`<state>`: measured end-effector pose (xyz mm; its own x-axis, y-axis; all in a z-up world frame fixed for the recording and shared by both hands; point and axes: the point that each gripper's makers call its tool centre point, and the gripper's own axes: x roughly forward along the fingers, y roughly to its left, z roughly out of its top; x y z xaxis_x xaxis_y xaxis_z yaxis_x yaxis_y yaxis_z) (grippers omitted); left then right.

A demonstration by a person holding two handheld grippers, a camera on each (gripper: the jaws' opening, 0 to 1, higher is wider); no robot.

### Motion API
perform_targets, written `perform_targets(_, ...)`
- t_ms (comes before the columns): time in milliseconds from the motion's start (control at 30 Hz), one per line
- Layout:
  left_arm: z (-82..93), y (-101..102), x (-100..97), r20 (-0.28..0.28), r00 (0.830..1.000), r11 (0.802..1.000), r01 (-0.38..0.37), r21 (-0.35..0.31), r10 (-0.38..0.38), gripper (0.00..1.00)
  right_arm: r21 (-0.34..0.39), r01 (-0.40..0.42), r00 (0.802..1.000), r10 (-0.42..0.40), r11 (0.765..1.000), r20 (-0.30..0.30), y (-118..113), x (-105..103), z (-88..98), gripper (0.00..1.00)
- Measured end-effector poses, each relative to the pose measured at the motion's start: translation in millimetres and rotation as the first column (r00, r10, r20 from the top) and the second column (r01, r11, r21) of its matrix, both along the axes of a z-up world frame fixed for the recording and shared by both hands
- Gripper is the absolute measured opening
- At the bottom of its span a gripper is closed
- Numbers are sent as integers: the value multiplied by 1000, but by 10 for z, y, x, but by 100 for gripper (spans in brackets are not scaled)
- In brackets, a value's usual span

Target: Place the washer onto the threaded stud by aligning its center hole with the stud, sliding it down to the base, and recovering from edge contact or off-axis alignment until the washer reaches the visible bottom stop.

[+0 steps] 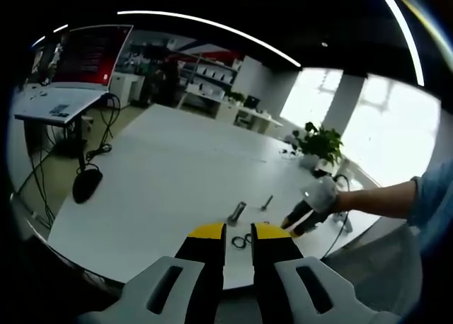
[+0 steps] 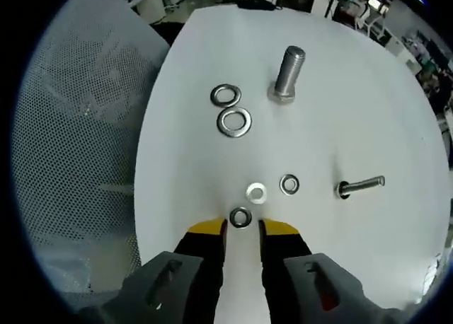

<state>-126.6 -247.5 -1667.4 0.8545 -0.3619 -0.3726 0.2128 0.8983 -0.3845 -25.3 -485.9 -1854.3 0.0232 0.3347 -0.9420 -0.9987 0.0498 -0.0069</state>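
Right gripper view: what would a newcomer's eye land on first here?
The big threaded stud standing upright at the far end of the white table, with two large washers lying touching beside it. Nearer, three small washers cluster ahead of the right hand-held gripper, its jaws open around the nearest, and a thinner bolt stands to the right.

An office-like lab: a large white table (image 1: 163,182) stands under long ceiling light strips (image 1: 212,27), with shelving (image 1: 202,76), a red display screen (image 1: 92,55) on a side desk, trailing cables (image 1: 95,154), and a potted plant (image 1: 320,143) at the table's far edge.
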Motion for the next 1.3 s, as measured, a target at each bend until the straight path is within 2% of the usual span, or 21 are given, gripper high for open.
perform_targets(333, -2, -9, 2, -2, 1000, 1000, 6, 3, -6, 11, 64, 47, 999, -47, 997, -2, -39, -15, 2, 22)
perform_targets(400, -1, -9, 1, -1, 1000, 1000, 5, 2, -5, 11, 49, 53, 999, -53, 997, -1, -71, -40, 2, 22)
perform_targets(467, 1, -10, -2, 0, 1000, 1000, 5, 1, -5, 11, 40, 23, 1000, -24, 999, 8, -121, -73, 0, 22)
perform_targets(533, 2, -9, -2, 0, 1000, 1000, 4, 0, -4, 11, 60, 48, 999, -48, 997, 2, -113, -61, 4, 22)
perform_targets(667, 4, -8, 4, 1, 1000, 1000, 5, -1, -5, 11, 40, 56, 998, -56, 998, 2, -64, -40, 0, 22)
perform_targets(1000, 3, -5, -2, 1, 1000, 1000, 2, -2, -2, 11, 61, 41, 999, -42, 997, 11, 47, -61, 1, 21)
perform_targets(1100, 4, -7, -2, 1, 1000, 1000, 3, -1, -3, 11, 75, 23, 1000, -25, 997, 19, 64, -60, -2, 16)
perform_targets(1300, 1, -7, 0, 0, 1000, 1000, 3, -1, -3, 11, 72, 30, 999, -32, 997, 24, 66, -58, 5, 15)
